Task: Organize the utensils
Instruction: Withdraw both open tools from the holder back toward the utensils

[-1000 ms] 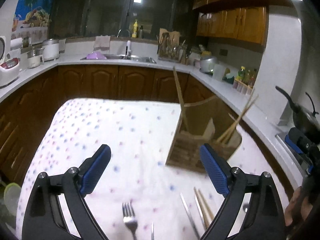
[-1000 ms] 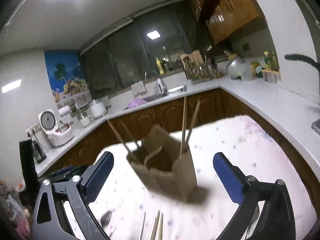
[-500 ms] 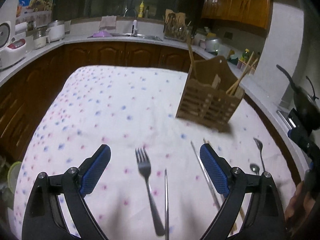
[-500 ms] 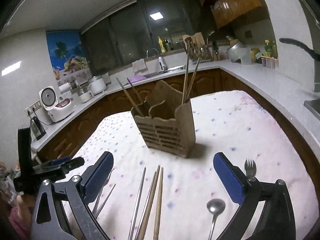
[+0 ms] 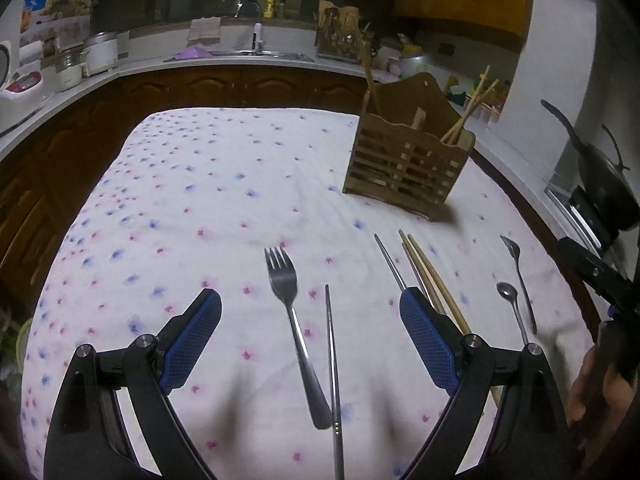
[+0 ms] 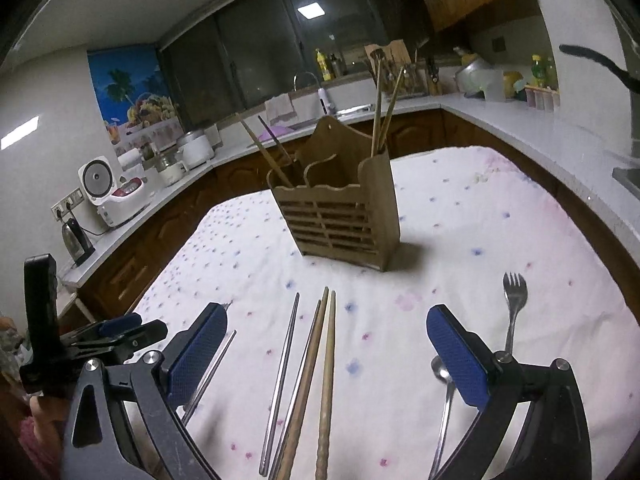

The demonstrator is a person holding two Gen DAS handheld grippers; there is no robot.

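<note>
A wooden slatted utensil holder (image 5: 408, 164) (image 6: 340, 220) stands on the dotted tablecloth with chopsticks in it. My left gripper (image 5: 310, 322) is open and empty above a metal fork (image 5: 294, 320) and a metal chopstick (image 5: 332, 360). Wooden chopsticks (image 5: 430, 276) and two spoons (image 5: 516, 276) lie to its right. My right gripper (image 6: 326, 340) is open and empty above the wooden chopsticks (image 6: 326, 376) and a metal chopstick (image 6: 282, 372). A fork (image 6: 514, 304) and a spoon (image 6: 444, 400) lie by its right finger.
The table with the cloth (image 5: 192, 200) is ringed by a white counter (image 5: 60, 100) with wooden cabinets. Rice cookers (image 6: 112, 192), a sink (image 5: 244, 54) and a black pan (image 5: 600, 176) sit on the counter. The other gripper shows at the left edge (image 6: 80, 340).
Both grippers have tilted down and drawn back from the holder. The utensils on the cloth have come fully into view between the fingers. Both grippers stayed open.
</note>
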